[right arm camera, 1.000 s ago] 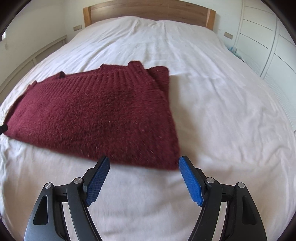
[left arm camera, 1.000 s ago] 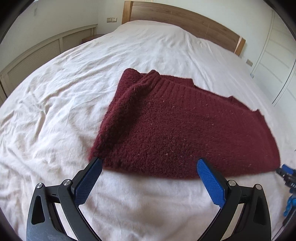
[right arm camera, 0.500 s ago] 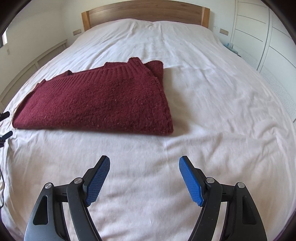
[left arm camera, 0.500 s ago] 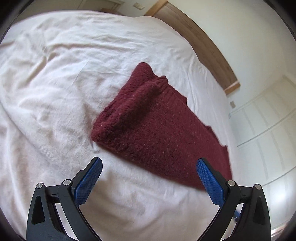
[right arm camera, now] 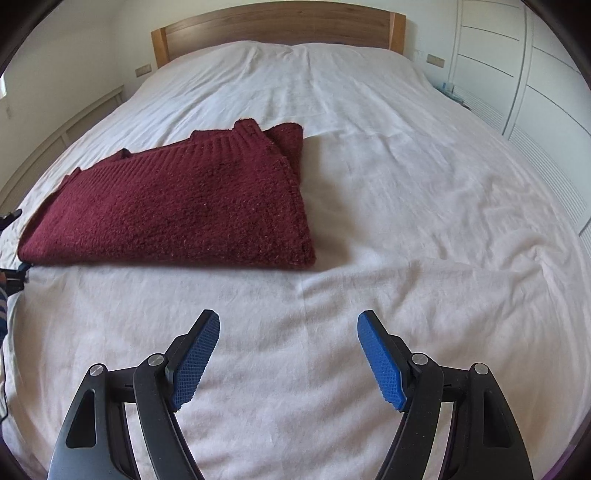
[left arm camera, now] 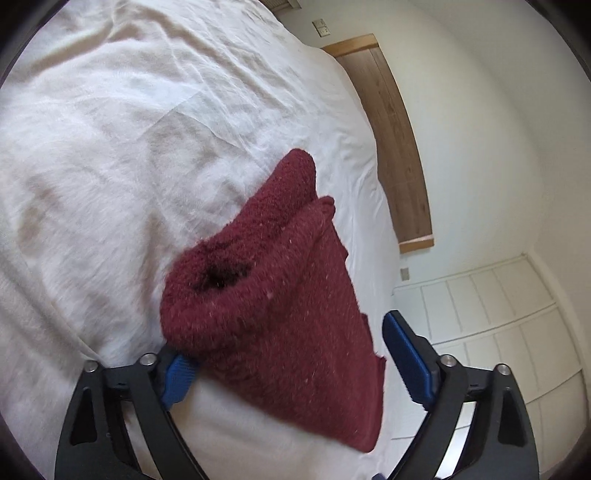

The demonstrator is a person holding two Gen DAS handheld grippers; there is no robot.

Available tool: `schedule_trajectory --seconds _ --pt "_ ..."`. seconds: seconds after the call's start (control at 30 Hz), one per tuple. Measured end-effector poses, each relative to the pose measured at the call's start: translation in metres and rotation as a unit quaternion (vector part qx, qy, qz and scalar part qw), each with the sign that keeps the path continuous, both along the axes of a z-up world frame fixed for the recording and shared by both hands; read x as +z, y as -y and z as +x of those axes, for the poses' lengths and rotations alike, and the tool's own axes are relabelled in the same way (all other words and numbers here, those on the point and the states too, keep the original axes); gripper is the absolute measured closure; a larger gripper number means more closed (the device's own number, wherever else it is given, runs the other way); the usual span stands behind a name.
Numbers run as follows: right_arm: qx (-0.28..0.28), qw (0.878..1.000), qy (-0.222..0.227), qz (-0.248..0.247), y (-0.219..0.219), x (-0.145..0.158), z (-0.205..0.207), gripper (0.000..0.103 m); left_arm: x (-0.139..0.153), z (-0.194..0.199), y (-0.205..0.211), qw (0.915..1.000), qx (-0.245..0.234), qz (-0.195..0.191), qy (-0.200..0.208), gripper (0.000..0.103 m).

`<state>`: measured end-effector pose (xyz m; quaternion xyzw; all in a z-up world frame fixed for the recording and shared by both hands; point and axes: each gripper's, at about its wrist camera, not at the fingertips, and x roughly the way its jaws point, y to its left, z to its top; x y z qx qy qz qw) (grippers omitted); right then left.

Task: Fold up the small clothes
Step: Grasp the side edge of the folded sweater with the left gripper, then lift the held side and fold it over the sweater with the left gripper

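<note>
left claw (left arm camera: pixel 291 360): black arms, blue ribbed pads, silver screws | right claw (right arm camera: pixel 289 360): same

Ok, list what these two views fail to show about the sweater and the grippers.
- Left wrist view: the left gripper has one blue pad partly hidden by the sweater; contact unclear.
- Right wrist view: the left gripper is cut off at the frame edge.
- Both views: the sweater's underside and inner layers are hidden by its own folds.

Right gripper (right arm camera: pixel 288 354) spread wide over bare bedsheet (right arm camera: pixel 406 206), open sheet ahead and to its right. Folded maroon sweater (right arm camera: pixel 177 210) lies front-left. Left gripper (left arm camera: pixel 291 363) straddles sweater's end (left arm camera: pixel 266 317); its bulk fills the gap. Headboard (right arm camera: pixel 277 26) blocks far edge, wardrobe (right arm camera: pixel 535 85) right.
</note>
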<state>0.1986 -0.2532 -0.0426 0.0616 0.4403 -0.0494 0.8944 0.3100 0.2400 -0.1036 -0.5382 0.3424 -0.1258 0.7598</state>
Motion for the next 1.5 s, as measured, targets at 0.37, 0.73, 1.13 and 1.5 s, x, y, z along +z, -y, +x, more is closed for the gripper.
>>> schedule_trajectory --seconds 0.37,0.73,1.13,1.5 --pt "-0.005 0.999 0.014 0.029 0.014 -0.001 0.003 0.025 -0.014 0.029 -0.004 0.9982 0.035 -0.027 -0.041 0.07" --pt "-0.016 0.997 0.031 0.066 0.039 -0.004 -0.014 0.025 0.008 0.023 0.003 0.9978 0.051 -0.026 -0.034 0.085" --pt "-0.04 0.99 0.063 0.122 0.073 -0.008 -0.043 0.025 0.085 0.046 0.096 0.9997 -0.013 0.002 0.018 0.085" --pt "-0.062 0.981 0.095 0.161 0.111 -0.008 -0.077 0.025 0.117 0.06 0.243 0.9927 -0.113 0.017 0.039 0.085"
